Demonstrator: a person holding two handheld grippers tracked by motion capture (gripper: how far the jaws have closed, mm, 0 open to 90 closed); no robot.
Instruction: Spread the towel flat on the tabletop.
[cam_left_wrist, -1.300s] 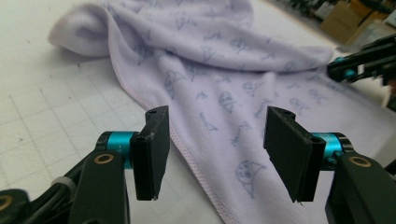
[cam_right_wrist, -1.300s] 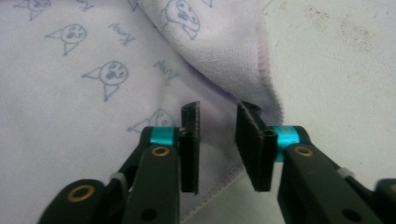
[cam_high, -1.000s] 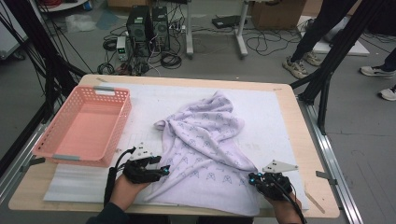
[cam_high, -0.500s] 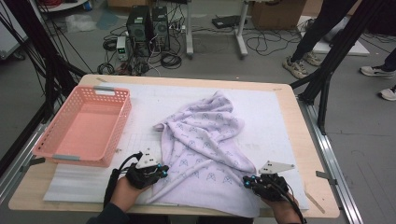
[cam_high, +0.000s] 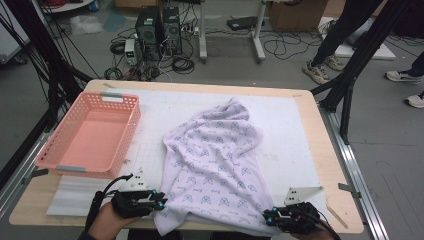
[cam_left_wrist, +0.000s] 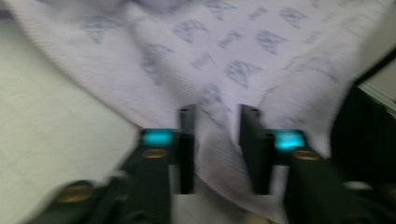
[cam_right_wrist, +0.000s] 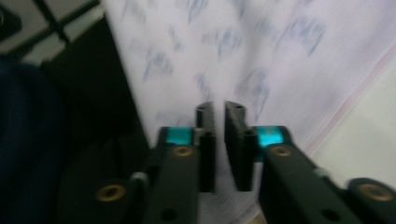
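Observation:
A lilac towel with a blue pattern lies spread across the white mat, and its near edge hangs over the table's front. My left gripper is at the towel's near left corner. In the left gripper view its jaws stand apart with the towel between them, and they have just been opening. My right gripper is at the near right corner. Its jaws have just been opening slightly, but the gap is narrow and the towel's cloth fills it.
A pink plastic basket stands empty at the table's left. A thin wooden stick lies by the near right corner. Beyond the table's far edge are computer cases, cables and black frame legs. People's feet are at the far right.
Both grippers have drawn back toward the table's near edge, the left one also outward to the left. The towel's near edge came with them and now overhangs the front; the cloth lies longer and flatter.

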